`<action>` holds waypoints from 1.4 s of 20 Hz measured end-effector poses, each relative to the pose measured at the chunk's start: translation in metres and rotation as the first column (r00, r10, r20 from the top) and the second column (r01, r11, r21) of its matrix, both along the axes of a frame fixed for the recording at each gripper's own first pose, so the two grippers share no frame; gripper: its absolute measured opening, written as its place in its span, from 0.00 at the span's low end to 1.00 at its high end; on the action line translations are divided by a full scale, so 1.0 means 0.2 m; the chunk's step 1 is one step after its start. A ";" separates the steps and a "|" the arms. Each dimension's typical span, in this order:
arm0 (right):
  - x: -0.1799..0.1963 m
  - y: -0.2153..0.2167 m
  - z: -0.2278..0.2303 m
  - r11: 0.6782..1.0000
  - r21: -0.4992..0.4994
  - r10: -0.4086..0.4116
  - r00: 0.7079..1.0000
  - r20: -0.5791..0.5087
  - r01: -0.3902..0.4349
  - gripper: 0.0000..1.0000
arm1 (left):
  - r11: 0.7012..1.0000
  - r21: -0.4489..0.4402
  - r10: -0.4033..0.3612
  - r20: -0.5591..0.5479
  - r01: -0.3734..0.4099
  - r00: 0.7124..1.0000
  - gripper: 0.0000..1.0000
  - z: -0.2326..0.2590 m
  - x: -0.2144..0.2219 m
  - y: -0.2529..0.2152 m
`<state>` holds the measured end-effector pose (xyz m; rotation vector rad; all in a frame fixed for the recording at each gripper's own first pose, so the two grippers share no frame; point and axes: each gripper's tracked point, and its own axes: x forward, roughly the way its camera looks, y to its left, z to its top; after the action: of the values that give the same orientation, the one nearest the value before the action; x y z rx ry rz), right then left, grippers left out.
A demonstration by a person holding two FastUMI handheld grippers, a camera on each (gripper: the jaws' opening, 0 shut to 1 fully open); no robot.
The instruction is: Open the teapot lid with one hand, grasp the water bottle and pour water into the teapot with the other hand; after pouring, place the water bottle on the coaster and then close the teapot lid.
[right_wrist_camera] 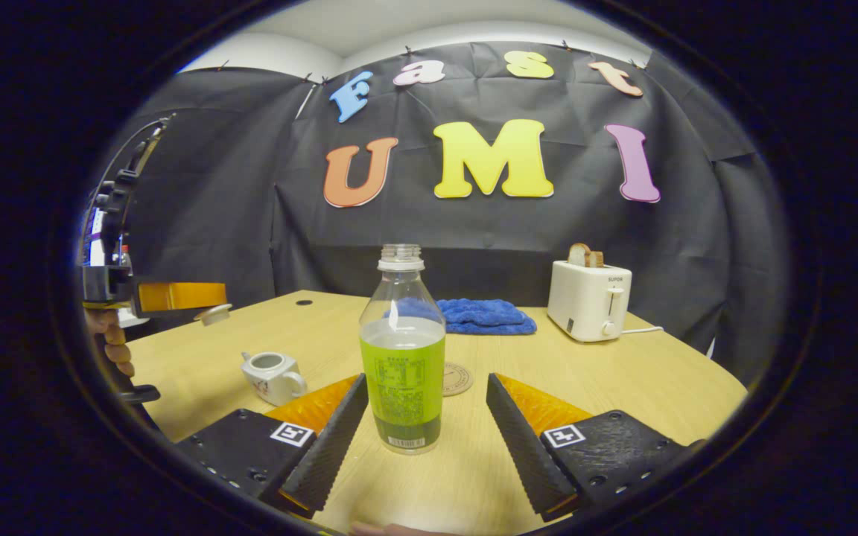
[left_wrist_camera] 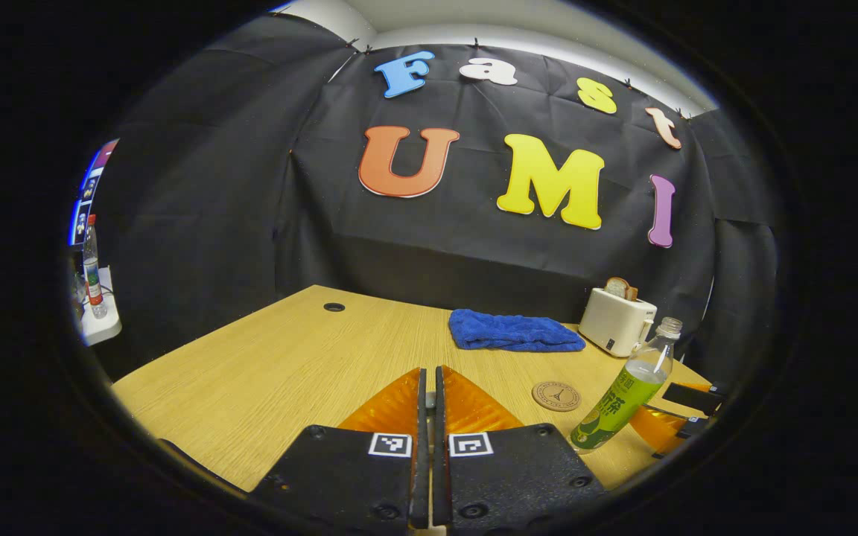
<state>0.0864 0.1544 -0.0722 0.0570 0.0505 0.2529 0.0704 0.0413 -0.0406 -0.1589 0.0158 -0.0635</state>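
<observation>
On the wooden table [right_wrist_camera: 623,387] the water bottle [right_wrist_camera: 402,350] stands uncapped between my right claw's [right_wrist_camera: 426,406] spread fingers, untouched. My left claw [right_wrist_camera: 209,305] is clenched on the lid [right_wrist_camera: 214,314], raised above the open teapot [right_wrist_camera: 272,374].

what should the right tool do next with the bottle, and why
Probably close the right tool on the water bottle. Its fingers stand open on either side of the bottle, apart from it, and the bottle stands upright and uncapped on the table. The left tool already holds the lid up off the open teapot, so pouring can follow once the grip is firm.
</observation>
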 end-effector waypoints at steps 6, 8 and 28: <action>0.10 0.16 -0.02 0.999 0.028 0.041 0.999 -0.032 -0.040 0.93 | 0.999 0.024 -0.034 0.012 0.034 0.999 0.05 0.07 -0.09 0.02; 0.12 0.18 0.00 0.999 0.003 0.033 0.999 -0.022 -0.033 0.84 | 0.998 0.048 -0.039 0.005 0.039 0.999 0.04 0.08 -0.11 0.03; 0.14 0.33 0.07 0.710 -0.703 -0.031 0.999 0.019 0.036 0.74 | 0.996 0.071 -0.056 0.051 0.052 0.997 0.04 0.14 -0.22 0.30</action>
<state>0.1153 0.2206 -0.0582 -0.7181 0.1387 0.1823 0.0259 0.1016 -0.0135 -0.0870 -0.0308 -0.1208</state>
